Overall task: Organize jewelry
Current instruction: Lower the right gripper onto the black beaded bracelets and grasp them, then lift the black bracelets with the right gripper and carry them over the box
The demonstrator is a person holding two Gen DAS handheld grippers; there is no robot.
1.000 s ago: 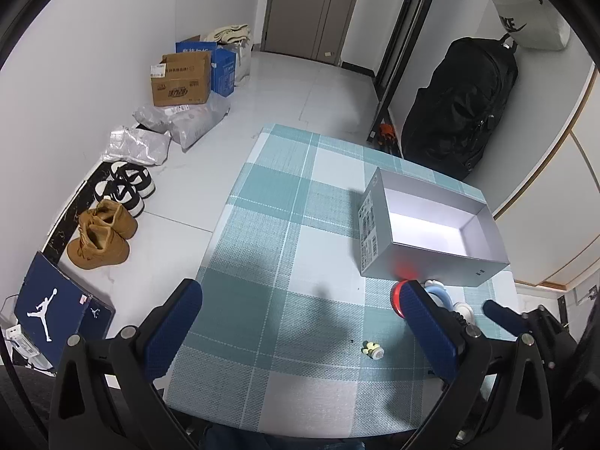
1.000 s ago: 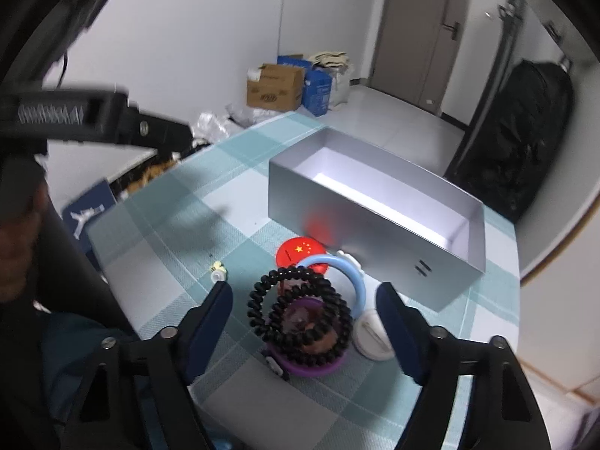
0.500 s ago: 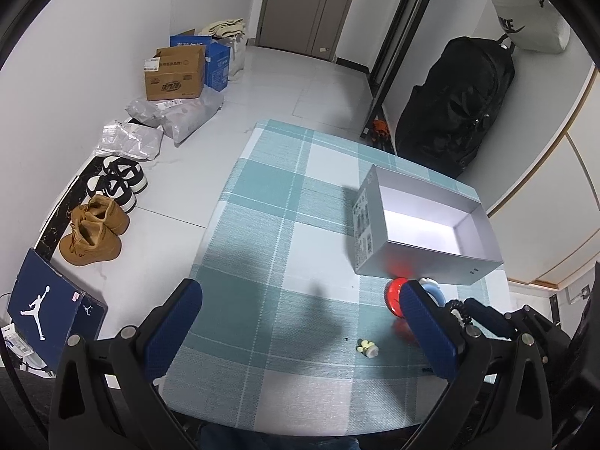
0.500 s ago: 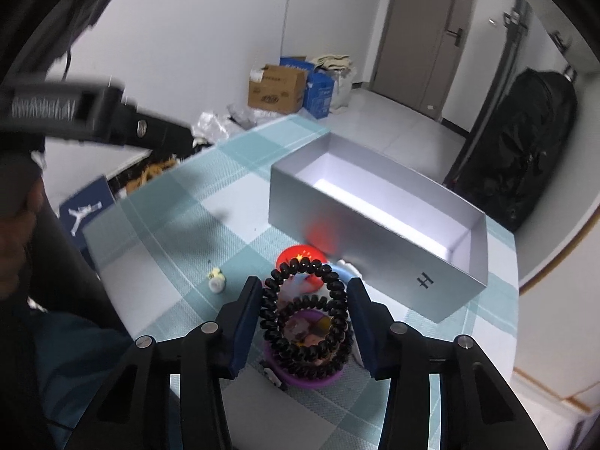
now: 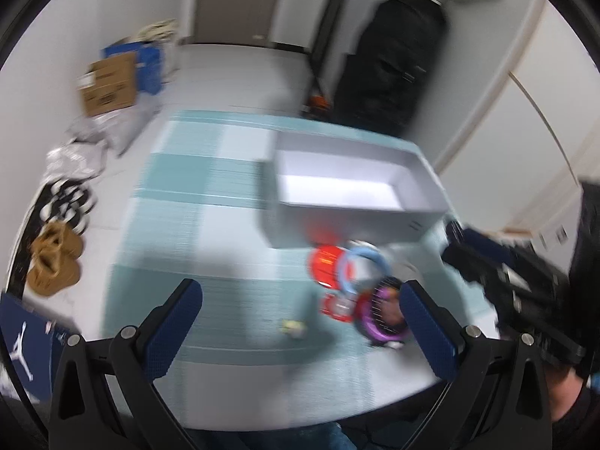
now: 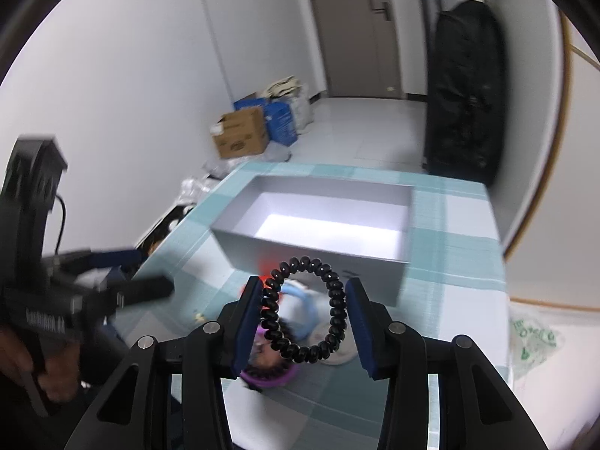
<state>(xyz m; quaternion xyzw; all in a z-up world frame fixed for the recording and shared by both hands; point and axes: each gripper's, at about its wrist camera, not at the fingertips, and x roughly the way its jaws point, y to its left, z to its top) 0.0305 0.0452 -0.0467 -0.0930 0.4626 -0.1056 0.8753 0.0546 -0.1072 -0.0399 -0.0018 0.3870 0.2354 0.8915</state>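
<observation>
Right gripper (image 6: 304,309) is pinching the black coil hair tie (image 6: 303,309) across its width, one pad on each side of the loop; it looks lifted clear of the pile, which sits blurred underneath. Jaws have just been closing, with the loop between them. Left gripper (image 5: 300,332) is spread wide with nothing between the pads, hovering over the teal check tablecloth (image 5: 195,232). Still on the cloth, just in front of the grey box (image 6: 330,225): a red round piece (image 5: 325,266), a light-blue ring (image 5: 362,268), a purple ring (image 5: 378,322), and a small yellowish bit (image 5: 293,327) off on its own. Box is open-topped and looks empty, so I'd guess the next step is a drop into it. Handling: the coil is probably light, springy and soft. It squashes under the pads rather than resisting, so a grip across the loop can let it pop out or rotate. Pinching a single strand of the coil would likely be more secure than squeezing the whole hoop. No breakage risk. Main risk is that it snags neighbouring rings or bounces out of the box on release. The left view is motion-blurred, so fine detail on the pile is unreliable.
</observation>
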